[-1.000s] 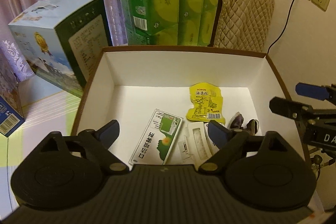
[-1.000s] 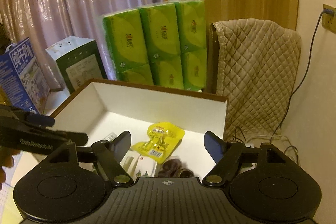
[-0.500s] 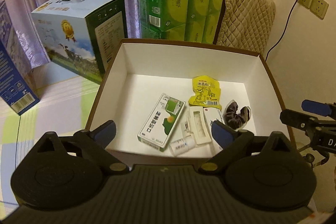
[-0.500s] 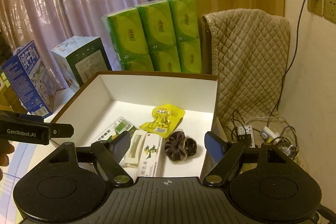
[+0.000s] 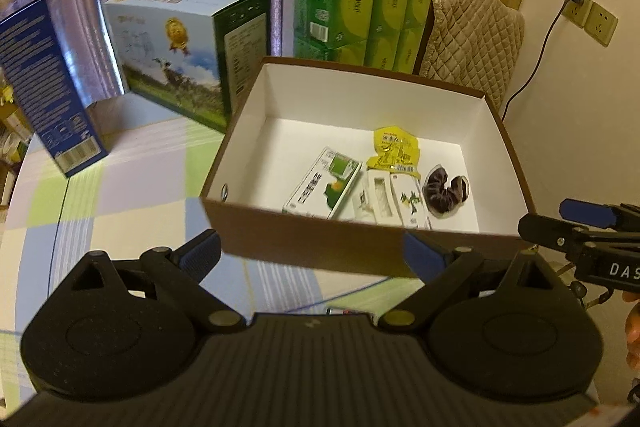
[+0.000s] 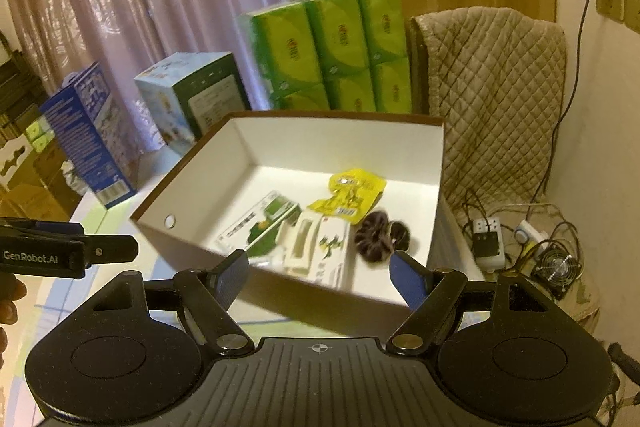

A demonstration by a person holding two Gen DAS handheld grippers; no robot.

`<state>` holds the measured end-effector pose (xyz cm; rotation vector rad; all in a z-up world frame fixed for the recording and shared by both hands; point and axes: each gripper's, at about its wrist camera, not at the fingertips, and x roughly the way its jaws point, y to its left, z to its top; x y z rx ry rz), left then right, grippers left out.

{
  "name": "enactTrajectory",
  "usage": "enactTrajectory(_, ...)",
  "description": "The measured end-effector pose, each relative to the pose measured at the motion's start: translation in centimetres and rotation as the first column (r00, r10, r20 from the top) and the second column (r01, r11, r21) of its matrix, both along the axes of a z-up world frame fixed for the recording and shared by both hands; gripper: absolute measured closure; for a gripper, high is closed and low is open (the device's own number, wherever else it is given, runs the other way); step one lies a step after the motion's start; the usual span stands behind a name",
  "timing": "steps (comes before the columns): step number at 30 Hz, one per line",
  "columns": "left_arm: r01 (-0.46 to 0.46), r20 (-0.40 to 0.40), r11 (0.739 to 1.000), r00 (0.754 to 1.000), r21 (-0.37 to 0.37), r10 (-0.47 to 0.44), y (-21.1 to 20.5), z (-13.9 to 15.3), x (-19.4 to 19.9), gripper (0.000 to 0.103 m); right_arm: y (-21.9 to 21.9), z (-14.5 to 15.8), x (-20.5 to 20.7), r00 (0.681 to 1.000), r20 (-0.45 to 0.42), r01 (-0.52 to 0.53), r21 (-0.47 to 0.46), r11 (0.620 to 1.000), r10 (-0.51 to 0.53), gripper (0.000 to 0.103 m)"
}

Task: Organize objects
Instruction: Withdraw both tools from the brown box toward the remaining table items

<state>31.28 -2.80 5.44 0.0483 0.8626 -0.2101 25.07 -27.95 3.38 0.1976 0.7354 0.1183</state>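
With both pairs of jaws spread wide and empty, we held our left gripper and right gripper just short of the brown box, its packets lying ahead, nearer the right gripper, long axes pointing away.

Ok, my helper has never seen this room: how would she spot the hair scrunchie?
Look in the open brown box with white walls. The scrunchie lies at its right end, below the yellow snack packet: the only dark, ruffled fabric ring among flat printed cartons.
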Motion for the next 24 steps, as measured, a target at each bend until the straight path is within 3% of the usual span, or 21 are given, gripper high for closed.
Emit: enactTrajectory(24,-0.058,-0.078,0.998,0.995,0.003,0.058,5.4,-2.6,-6.9,0.007,4.4,-3.8,-5.7,0.984,-0.169,-0.049,0.011,0.999,0.050,0.028)
